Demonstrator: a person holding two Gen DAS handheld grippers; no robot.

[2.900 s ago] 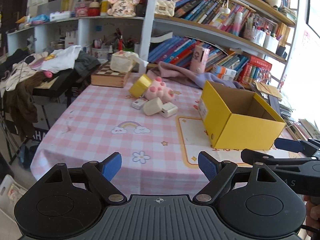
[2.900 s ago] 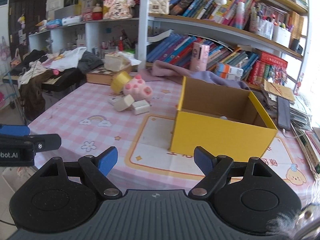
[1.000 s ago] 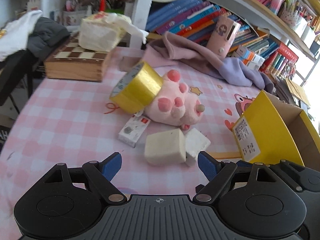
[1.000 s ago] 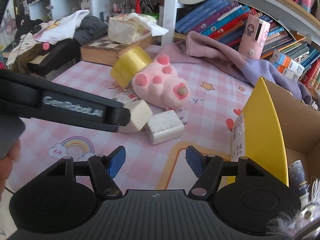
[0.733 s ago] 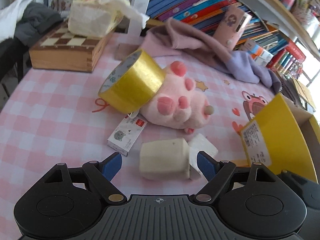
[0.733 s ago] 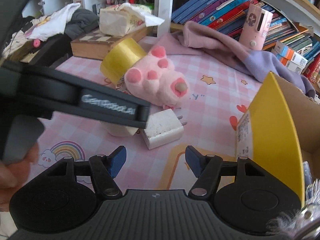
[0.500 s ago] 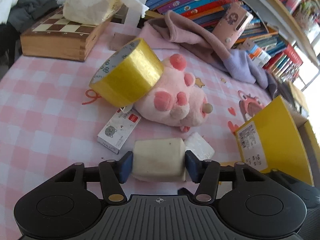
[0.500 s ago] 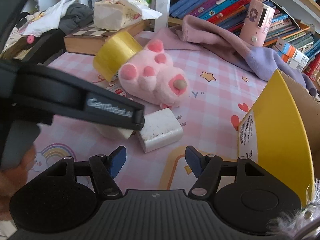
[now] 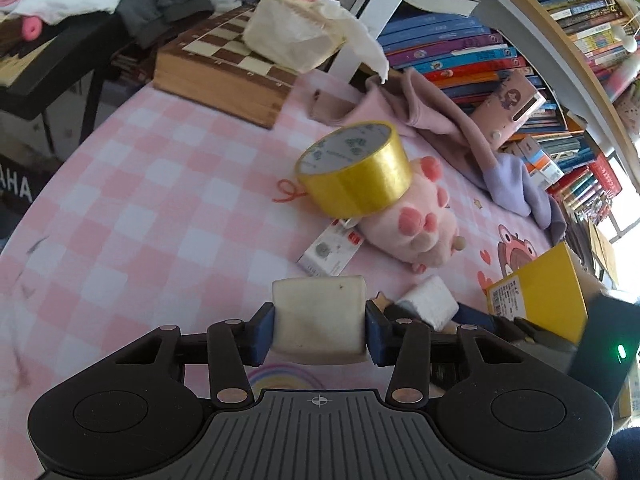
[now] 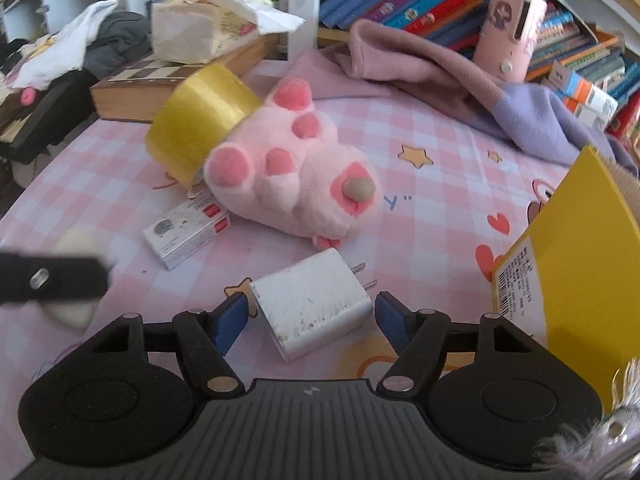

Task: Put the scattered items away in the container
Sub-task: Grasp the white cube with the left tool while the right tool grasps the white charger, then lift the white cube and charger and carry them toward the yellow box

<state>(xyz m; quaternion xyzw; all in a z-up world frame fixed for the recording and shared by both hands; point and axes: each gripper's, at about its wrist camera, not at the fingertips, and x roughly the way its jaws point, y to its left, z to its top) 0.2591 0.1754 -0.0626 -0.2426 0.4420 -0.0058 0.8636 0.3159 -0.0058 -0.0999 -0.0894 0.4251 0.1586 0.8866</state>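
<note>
Table (image 9: 132, 184), pink-and-white checked cloth, carries all task items. Yellow cardboard box (image 10: 576, 264), the container, stands at the right edge of both views; its near corner with a printed label faces the cameras. Wooden chessboard case (image 9: 224, 68) lies at the far left with a tissue pack (image 9: 292, 28) on top. Mauve and lilac garment (image 10: 460, 88) is draped at the far side, below the bookshelves.

Pink plush paw (image 10: 296, 176) lies mid-table. Yellow tape roll (image 9: 356, 176) leans on its far-left side, tilted. Small white carton (image 10: 188, 232) lies flat, just beside the paw's near-left edge.

Left gripper (image 9: 319, 330): jaws have just closed further, and both blue pads press the sides of a cream foam block (image 9: 319, 320); block is held. Whether it is clear of the cloth cannot be told.

Right gripper (image 10: 308, 316): jaws moderately wide and just opened slightly; white plug-in charger (image 10: 312, 304) lies on the cloth between the pads, prongs pointing far-right, a gap visible on its right side, left side close to the pad; not clamped
</note>
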